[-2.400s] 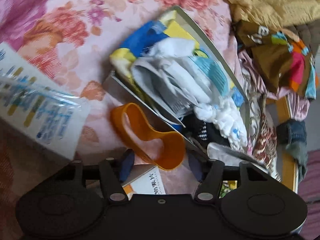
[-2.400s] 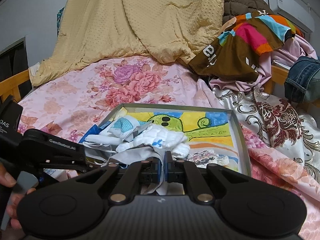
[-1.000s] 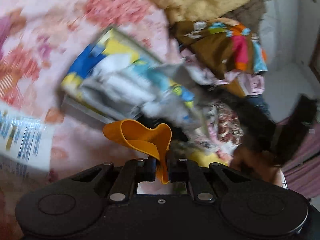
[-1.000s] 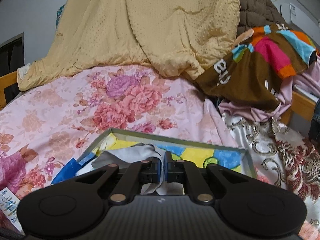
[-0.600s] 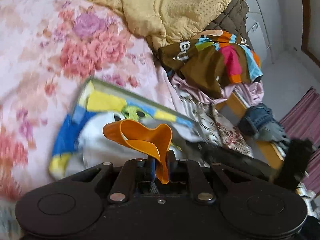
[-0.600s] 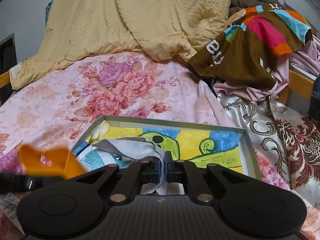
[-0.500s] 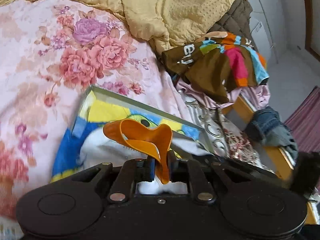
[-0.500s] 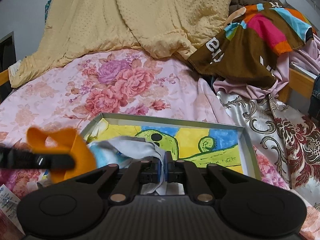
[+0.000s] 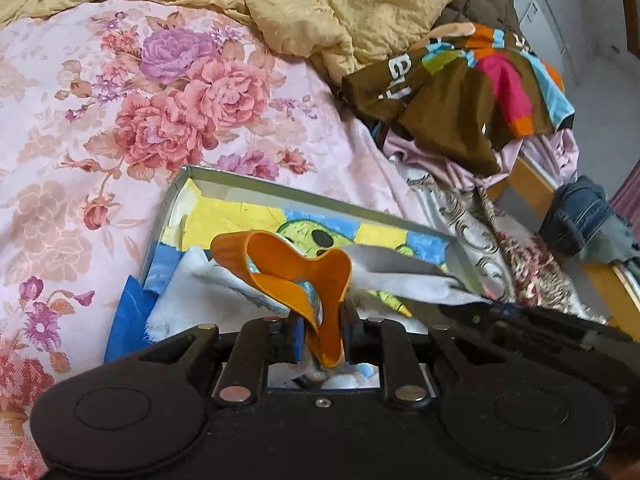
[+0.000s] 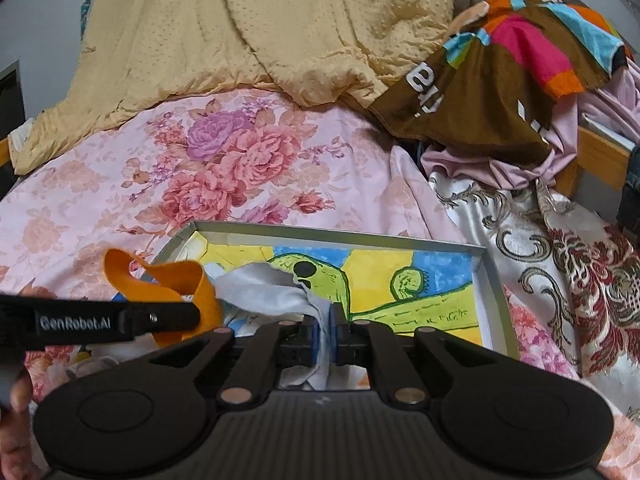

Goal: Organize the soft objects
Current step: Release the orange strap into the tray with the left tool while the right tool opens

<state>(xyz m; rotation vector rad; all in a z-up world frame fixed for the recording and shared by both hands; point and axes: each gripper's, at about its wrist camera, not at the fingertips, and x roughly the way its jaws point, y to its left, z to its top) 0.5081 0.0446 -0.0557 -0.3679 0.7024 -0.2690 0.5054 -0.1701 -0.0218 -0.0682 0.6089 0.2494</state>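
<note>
Soft orange rubbery loop band (image 9: 288,268) sits between my left tongs (image 9: 320,336), opening now, over the shallow grey tray with cartoon lining (image 9: 304,196) on the floral bed. Right tongs (image 10: 325,330) pinch grey-white cloth (image 10: 272,288). Likely releasing; next, clear away. Only the right view shows my hand (image 10: 16,432).
</note>
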